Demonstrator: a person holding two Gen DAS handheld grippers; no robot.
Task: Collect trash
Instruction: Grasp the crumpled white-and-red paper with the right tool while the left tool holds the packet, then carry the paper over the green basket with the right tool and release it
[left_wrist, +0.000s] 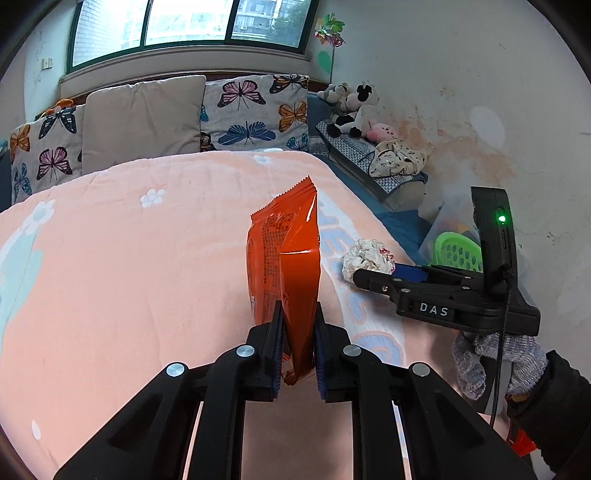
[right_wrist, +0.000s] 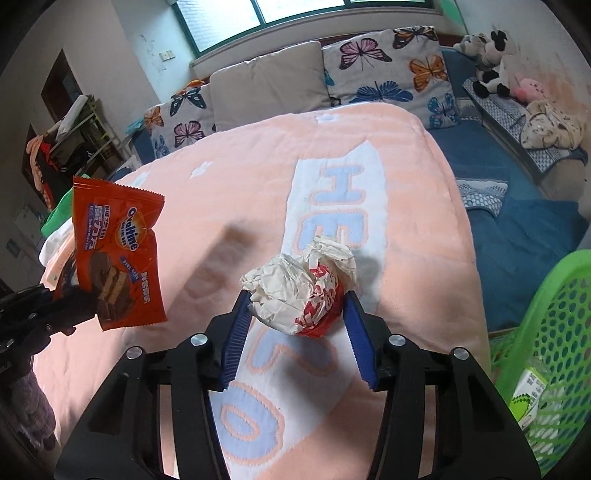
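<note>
Pink blanket (right_wrist: 424, 221), green basket (right_wrist: 546, 332) clearest from right wrist, Ovaltine wrapper (right_wrist: 118, 258) front

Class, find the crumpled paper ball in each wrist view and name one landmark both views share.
Left wrist view: crumpled paper ball right of centre, on the pink blanket.
Right wrist view: lower centre, between the right gripper jaws.
Shared landmark: green basket.
</note>
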